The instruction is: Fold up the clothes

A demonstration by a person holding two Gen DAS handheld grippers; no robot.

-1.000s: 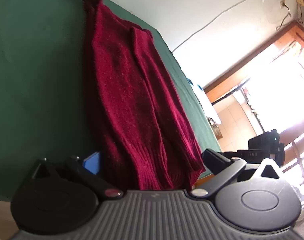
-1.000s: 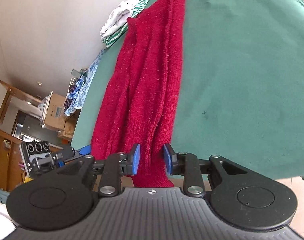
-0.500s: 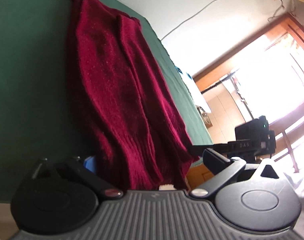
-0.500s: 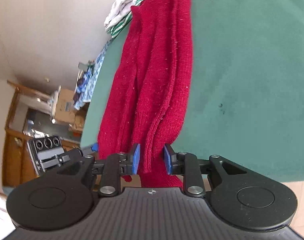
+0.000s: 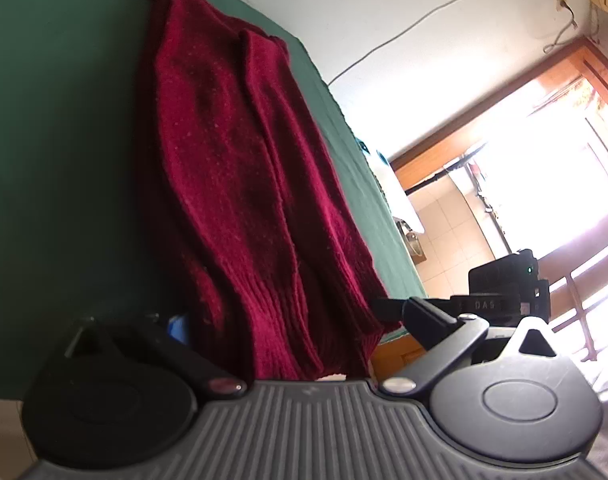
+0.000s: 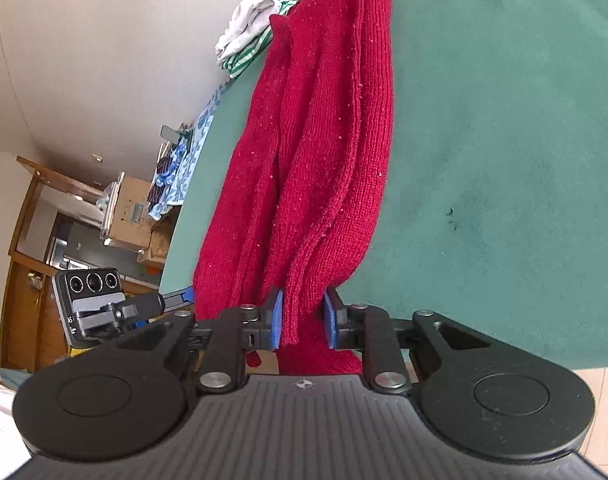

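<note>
Hem nearer: bunched red sweater [image 6: 315, 184]

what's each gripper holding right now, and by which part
The right gripper is closing on the red sweater's ribbed bottom hem. The left gripper's grip cannot be told.

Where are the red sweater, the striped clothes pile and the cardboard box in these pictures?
red sweater [image 6: 327, 152], right wrist view, on the middle of its knitted body.
striped clothes pile [image 6: 260, 36], right wrist view, on its white and green folds.
cardboard box [image 6: 130, 212], right wrist view, on its front side.
</note>
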